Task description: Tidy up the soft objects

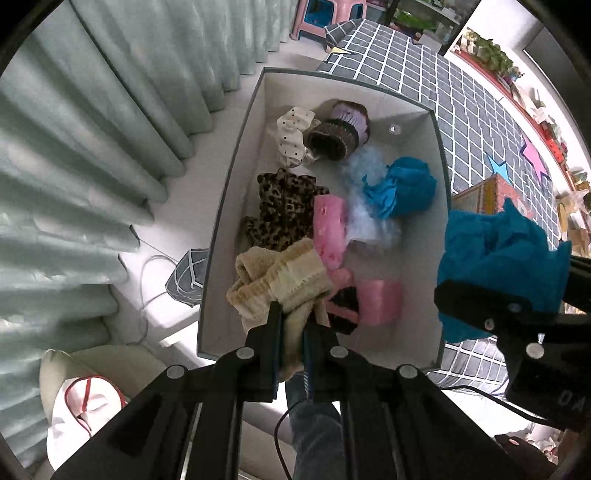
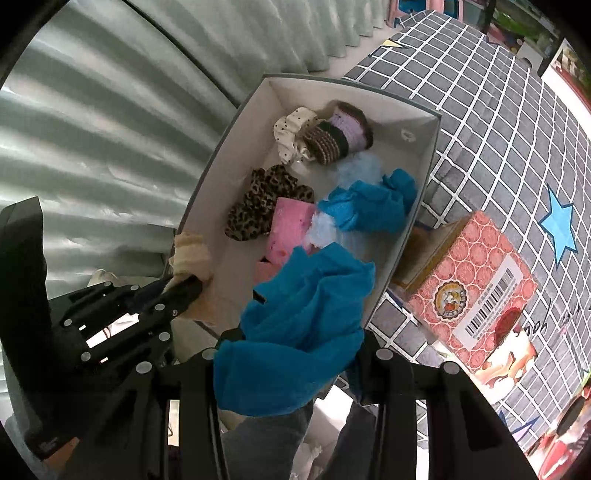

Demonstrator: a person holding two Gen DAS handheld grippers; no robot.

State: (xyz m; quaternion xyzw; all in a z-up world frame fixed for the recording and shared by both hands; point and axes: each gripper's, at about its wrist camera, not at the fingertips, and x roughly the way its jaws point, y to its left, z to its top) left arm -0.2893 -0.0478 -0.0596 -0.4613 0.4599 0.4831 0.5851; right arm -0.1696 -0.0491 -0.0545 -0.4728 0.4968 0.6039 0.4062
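Observation:
A white open box [image 1: 236, 192] stands on a grey checked cloth and holds several soft items: a leopard scrunchie [image 1: 284, 206], a pink sponge [image 1: 330, 229], a blue cloth [image 1: 400, 186], a dotted white scrunchie [image 1: 293, 134] and a brown-purple knit piece [image 1: 338, 129]. My left gripper [image 1: 295, 317] is shut on a beige knit cloth [image 1: 280, 280] over the box's near end. My right gripper [image 2: 295, 347] is shut on a crumpled blue cloth [image 2: 299, 325], held above the box's near right corner; it also shows in the left wrist view [image 1: 498, 258].
A pale green curtain [image 1: 92, 147] hangs left of the box. A pink patterned carton [image 2: 472, 280] stands right of the box on the checked cloth [image 2: 498, 110]. A white bag [image 1: 85, 410] lies low on the left. Pink stools [image 1: 325, 18] stand at the back.

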